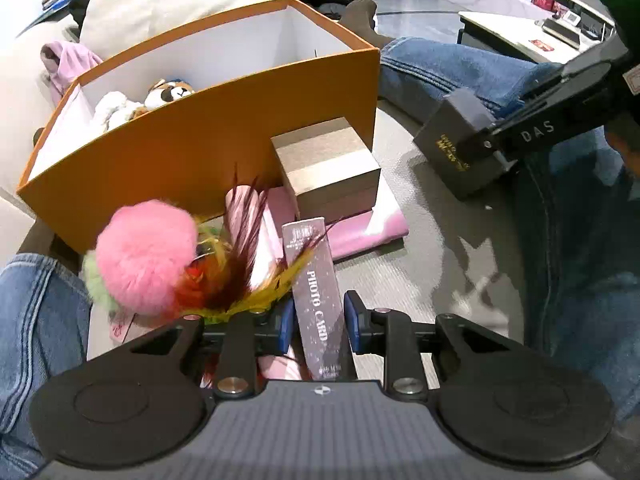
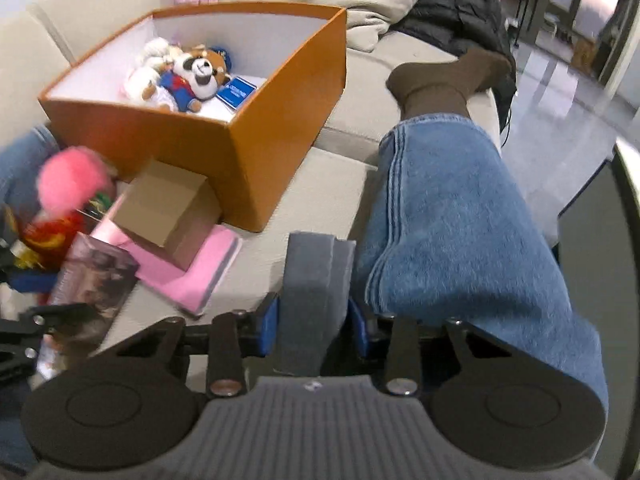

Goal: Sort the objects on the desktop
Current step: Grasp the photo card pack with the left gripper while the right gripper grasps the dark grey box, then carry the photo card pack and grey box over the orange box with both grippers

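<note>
Left wrist view showed our left gripper clamped on a grey photo card box at lower centre, beside a pink pompom. Our right gripper gripped a dark box at right, its near face blurred, perhaps felt. Behind, at upper left, the orange box held plush toys; a tan box touched its wall.
</note>
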`<state>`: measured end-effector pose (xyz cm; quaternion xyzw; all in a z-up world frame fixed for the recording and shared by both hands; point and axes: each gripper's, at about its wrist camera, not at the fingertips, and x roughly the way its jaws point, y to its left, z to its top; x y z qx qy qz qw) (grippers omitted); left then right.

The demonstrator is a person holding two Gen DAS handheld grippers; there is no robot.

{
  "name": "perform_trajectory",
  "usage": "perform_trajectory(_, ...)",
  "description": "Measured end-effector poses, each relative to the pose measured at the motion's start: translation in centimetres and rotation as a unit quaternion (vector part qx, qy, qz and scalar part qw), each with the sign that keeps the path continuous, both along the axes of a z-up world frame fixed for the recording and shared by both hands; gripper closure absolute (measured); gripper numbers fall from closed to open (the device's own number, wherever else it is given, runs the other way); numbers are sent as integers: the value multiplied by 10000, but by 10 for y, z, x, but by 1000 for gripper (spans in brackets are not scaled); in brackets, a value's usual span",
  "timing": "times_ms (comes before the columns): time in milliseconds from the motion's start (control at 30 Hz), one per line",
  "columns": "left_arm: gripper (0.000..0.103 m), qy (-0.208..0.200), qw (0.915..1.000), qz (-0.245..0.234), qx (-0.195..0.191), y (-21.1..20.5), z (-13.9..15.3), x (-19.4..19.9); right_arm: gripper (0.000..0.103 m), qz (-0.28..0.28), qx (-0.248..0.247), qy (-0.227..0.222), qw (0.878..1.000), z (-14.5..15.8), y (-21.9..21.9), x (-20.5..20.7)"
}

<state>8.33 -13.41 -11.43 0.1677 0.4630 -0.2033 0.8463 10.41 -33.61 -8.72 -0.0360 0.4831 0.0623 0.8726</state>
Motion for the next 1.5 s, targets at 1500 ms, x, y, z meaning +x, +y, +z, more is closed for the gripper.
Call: perform_trajectory(1500, 78, 434, 9834, 1402, -1066, 125, 104, 191, 67, 428, 2951, -395, 9537, 42, 83, 158)
